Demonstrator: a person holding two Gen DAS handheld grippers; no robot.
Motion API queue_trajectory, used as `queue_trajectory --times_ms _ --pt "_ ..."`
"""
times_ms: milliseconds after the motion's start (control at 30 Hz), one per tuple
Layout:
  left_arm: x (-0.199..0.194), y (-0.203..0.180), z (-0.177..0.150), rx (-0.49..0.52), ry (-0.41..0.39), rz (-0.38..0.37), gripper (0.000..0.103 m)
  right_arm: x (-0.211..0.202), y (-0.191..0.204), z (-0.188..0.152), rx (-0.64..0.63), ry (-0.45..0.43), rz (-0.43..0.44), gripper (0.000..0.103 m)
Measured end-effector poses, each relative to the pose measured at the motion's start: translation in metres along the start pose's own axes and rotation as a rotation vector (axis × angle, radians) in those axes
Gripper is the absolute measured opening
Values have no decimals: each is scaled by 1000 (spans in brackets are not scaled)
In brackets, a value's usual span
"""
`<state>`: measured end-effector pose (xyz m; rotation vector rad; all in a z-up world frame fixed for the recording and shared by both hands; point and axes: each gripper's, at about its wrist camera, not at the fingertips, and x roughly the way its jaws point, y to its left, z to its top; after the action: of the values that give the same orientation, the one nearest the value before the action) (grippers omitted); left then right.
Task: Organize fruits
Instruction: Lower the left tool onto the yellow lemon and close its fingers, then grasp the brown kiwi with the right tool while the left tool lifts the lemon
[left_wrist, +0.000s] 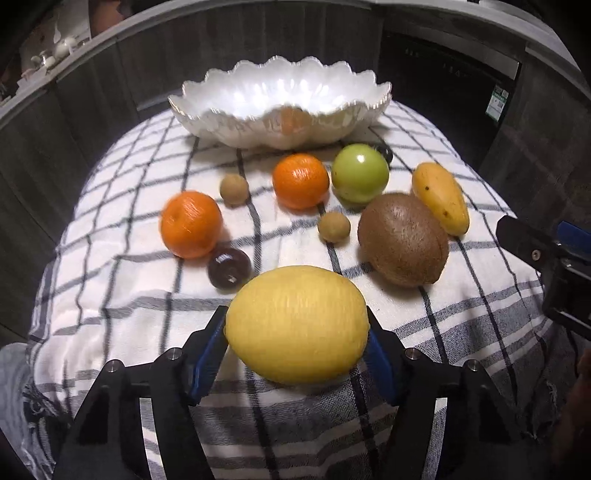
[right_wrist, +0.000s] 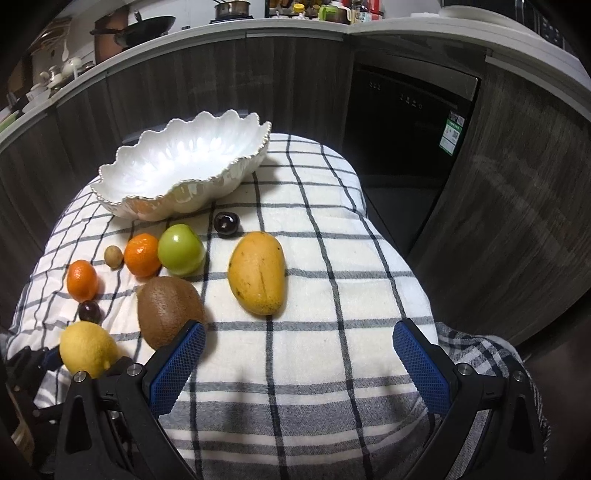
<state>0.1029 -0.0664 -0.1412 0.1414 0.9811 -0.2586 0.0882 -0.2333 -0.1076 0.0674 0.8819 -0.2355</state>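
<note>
A large yellow lemon (left_wrist: 297, 325) sits between the blue pads of my left gripper (left_wrist: 296, 316), which press on both its sides just above the checked cloth. Beyond it lie two oranges (left_wrist: 191, 224) (left_wrist: 300, 181), a green apple (left_wrist: 359, 173), a brown kiwi (left_wrist: 403, 239), a mango (left_wrist: 440, 198), two dark plums (left_wrist: 229, 266) and two small tan fruits (left_wrist: 334, 226). A white scalloped bowl (left_wrist: 258, 129) stands behind them with nothing showing inside. My right gripper (right_wrist: 300, 328) hangs open over bare cloth, the mango (right_wrist: 256, 272) just ahead of it and the kiwi (right_wrist: 168, 310) by its left finger.
The checked cloth (right_wrist: 332, 258) covers a small rounded table and drops off on all sides. Dark wood cabinets (right_wrist: 221, 85) and a black appliance door (right_wrist: 406, 122) stand close behind. The counter above them holds pans and jars.
</note>
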Motion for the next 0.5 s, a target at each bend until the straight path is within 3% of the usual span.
queue_trajectory --times_ms 500 --pt "-28 52 1 -93 -67 81 65 -1 62 17 -113 -41 107 103"
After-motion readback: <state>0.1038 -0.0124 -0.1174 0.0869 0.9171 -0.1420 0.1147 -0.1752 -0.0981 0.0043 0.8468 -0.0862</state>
